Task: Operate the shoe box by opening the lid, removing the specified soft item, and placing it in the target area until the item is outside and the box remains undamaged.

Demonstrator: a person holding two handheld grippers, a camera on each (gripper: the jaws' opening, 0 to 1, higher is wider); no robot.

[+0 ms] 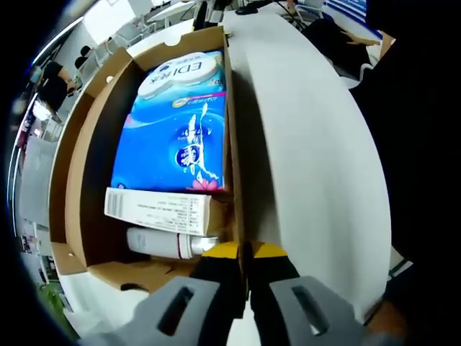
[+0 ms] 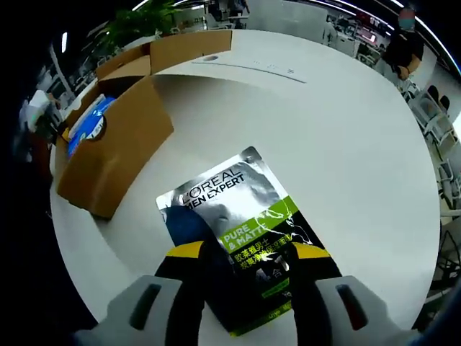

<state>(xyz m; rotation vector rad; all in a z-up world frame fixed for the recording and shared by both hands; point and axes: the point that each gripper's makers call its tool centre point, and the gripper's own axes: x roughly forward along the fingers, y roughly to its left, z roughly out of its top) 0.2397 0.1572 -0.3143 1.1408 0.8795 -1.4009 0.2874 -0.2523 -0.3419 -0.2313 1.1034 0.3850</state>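
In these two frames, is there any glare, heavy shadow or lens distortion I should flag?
Left gripper view: fisheye bends the cardboard box walls; its inner left side lies in shadow, yet the blue pack reads sharp. Right gripper view: the table curves strongly, the silver sachet shows soft glare, print legible, and the right gripper shades its near end.

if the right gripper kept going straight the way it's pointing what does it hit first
Most likely the silver L'Oreal Men Expert sachet, which lies flat on the white table directly between and ahead of the right gripper, whose jaws stand apart. Past it is bare tabletop; the cardboard shoe box sits off to the left, outside that line.
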